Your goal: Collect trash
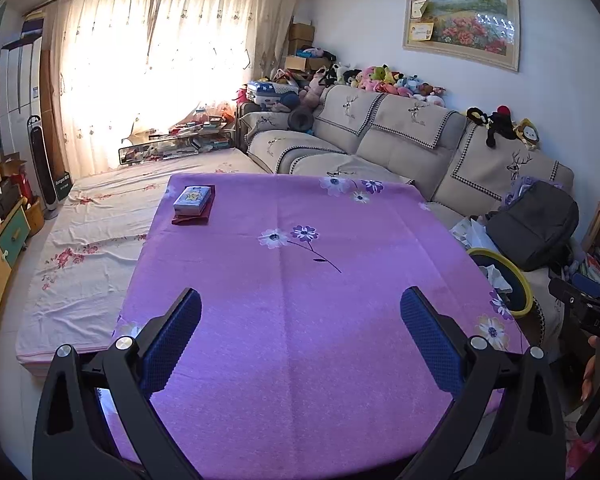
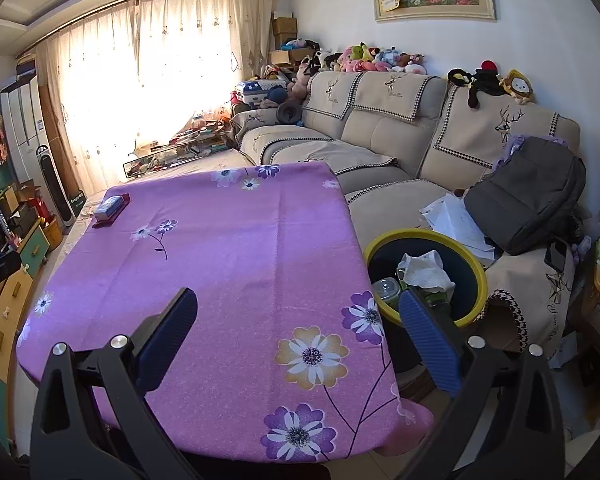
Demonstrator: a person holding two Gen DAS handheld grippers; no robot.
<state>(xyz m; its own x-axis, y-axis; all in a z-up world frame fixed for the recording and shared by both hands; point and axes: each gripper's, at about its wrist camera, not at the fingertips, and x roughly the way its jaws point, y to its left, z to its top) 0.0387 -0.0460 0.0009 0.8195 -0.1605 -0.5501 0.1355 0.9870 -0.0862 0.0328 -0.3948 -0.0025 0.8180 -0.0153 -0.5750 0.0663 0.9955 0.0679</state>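
Trash, a crumpled white paper tissue (image 2: 423,270) beside a clear plastic bottle (image 2: 387,289), lies inside the round dark bin with the yellow rim (image 2: 478,270), which stands just off the right edge of the worktop, between it and the beige sofa (image 2: 380,136). From my left-hand view the same bin (image 1: 526,294) shows at the worktop's right edge with a scrap of white paper (image 1: 498,276) in it.

My left hand-held gripper (image 1: 300,322) hovers above the purple flowered tablecloth (image 1: 300,280) on the worktop, its blue-padded fingers spread wide apart with nothing between them. My right hand-held gripper (image 2: 298,322) is likewise spread apart and holds nothing; its left finger is over the cloth, its right finger (image 2: 428,332) overlaps the near rim of the bin in the view.

At the far left corner of the worktop a small blue patterned box (image 1: 193,199) sits on a dark red flat pad (image 1: 192,218). A grey backpack (image 2: 528,196) rests on the sofa next to loose white papers (image 2: 456,220), near the bin.
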